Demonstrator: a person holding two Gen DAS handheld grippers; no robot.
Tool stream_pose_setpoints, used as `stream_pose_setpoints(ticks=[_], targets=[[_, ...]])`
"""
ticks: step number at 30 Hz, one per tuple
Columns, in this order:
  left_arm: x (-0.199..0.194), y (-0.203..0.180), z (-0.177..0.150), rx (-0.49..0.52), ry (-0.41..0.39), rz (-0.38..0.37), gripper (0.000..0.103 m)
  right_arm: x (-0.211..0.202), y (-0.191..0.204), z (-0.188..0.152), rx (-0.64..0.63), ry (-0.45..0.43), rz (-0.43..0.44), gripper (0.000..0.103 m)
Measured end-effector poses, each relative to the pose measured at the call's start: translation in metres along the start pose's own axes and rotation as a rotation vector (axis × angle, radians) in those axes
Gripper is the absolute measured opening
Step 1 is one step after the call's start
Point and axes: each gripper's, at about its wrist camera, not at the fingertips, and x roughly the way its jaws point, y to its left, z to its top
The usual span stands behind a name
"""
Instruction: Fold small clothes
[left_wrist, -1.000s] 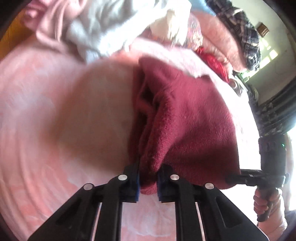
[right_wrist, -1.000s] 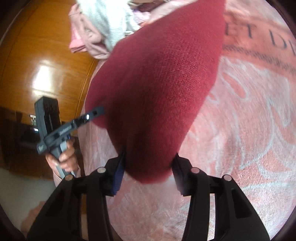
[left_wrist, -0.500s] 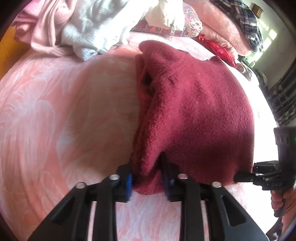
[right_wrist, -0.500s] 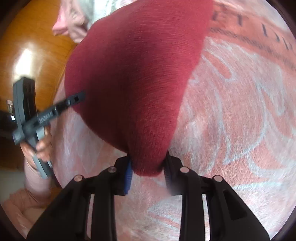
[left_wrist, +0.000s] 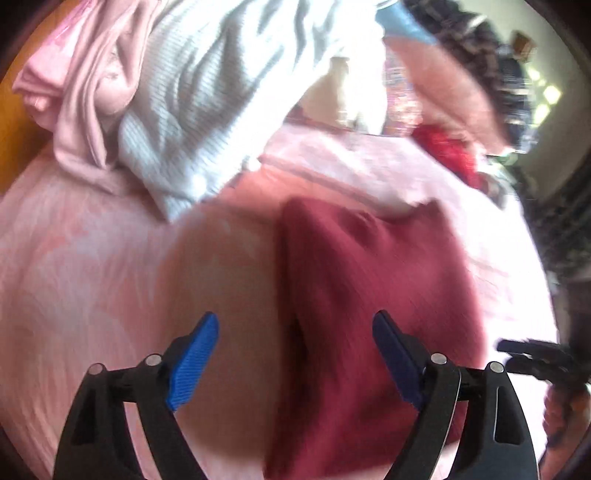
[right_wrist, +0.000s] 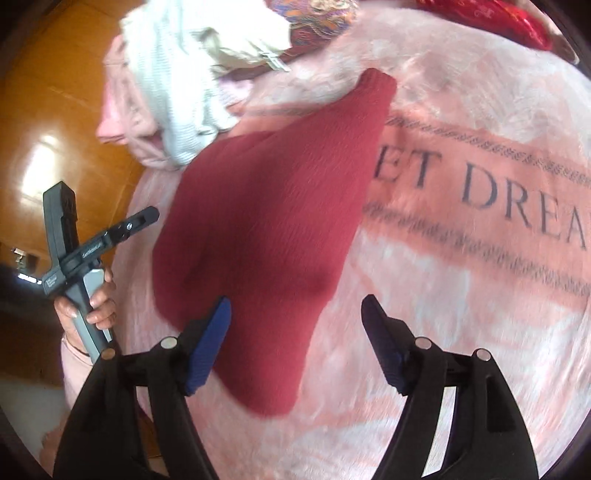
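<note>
Between the matt black plastic fingers (left_wrist: 397, 354), whose blue pads were ribbed, lay the maroon garment (left_wrist: 369, 295), a soft, napped fleece-like cloth. It rested on a plush, fuzzy pink blanket (right_wrist: 461, 314) with printed lettering. Beyond the fingertips the white garment (left_wrist: 207, 110) was a ribbed knit and the pale pink garment (left_wrist: 77, 96) a smooth cloth, while the wooden panel (right_wrist: 48, 129) was glossy.

Each fisheye camera sits behind its own gripper, looking steeply down along the fingers from close above. Both views share the folded dark-red fleece garment (left_wrist: 373, 295) (right_wrist: 266, 221) on the pink plush blanket (left_wrist: 74, 277) (right_wrist: 461, 314), seen from opposite ends.
</note>
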Motion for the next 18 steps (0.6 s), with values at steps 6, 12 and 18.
stream_pose_setpoints(ticks=[6,12,18], targets=[[0.053,0.002,0.014,-0.076,0.127,-0.094,0.03,0.039,0.001,0.03,0.042,0.02,0.039,0.051],[0.069,0.005,0.015,-0.064,0.103,-0.026,0.017,0.047,0.004,0.032,0.015,-0.015,-0.039,0.04],[0.058,-0.025,0.005,0.099,0.056,0.099,0.022,0.04,0.006,0.025,0.007,-0.019,-0.02,0.057]])
